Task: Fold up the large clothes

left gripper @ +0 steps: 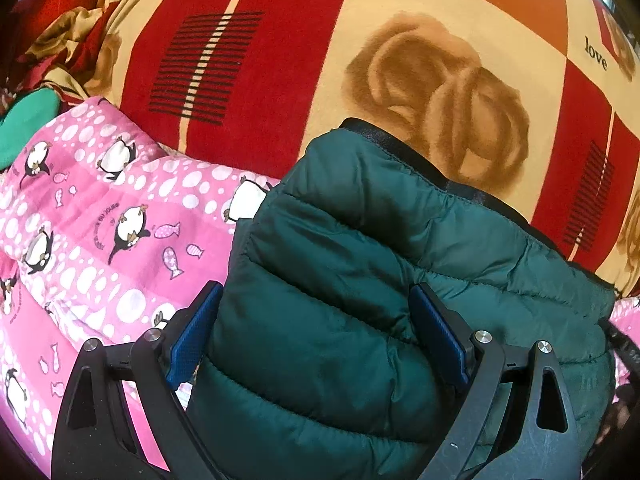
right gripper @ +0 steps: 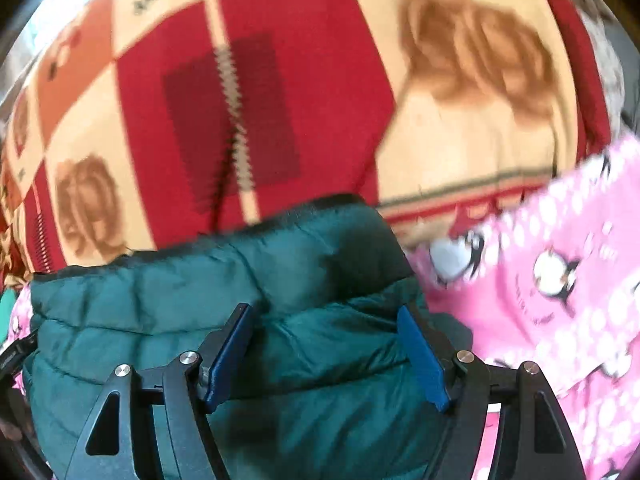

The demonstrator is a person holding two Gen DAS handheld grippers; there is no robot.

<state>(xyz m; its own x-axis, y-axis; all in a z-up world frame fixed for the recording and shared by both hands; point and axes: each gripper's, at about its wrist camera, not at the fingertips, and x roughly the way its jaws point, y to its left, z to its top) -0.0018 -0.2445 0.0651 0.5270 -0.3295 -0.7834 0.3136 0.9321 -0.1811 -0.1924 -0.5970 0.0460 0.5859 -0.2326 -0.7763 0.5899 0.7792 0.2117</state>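
Observation:
A dark green quilted puffer jacket [left gripper: 360, 240] with a black trimmed edge lies bunched over a pink penguin-print quilt [left gripper: 88, 216]. My left gripper [left gripper: 316, 304] has its blue-padded fingers [left gripper: 196, 332] on either side of a thick fold of the jacket, closed on it. In the right wrist view the same jacket [right gripper: 168, 304] fills the lower frame, and my right gripper [right gripper: 324, 320] also grips a puffy fold between its blue pads [right gripper: 420, 352]. The right view is blurred by motion.
A red, cream and orange blanket [left gripper: 280, 60] with rose prints and the word "love" covers the surface behind. A green cloth [left gripper: 24, 120] lies at far left beside crumpled fabric. The pink quilt [right gripper: 560, 280] spreads to the right in the right view.

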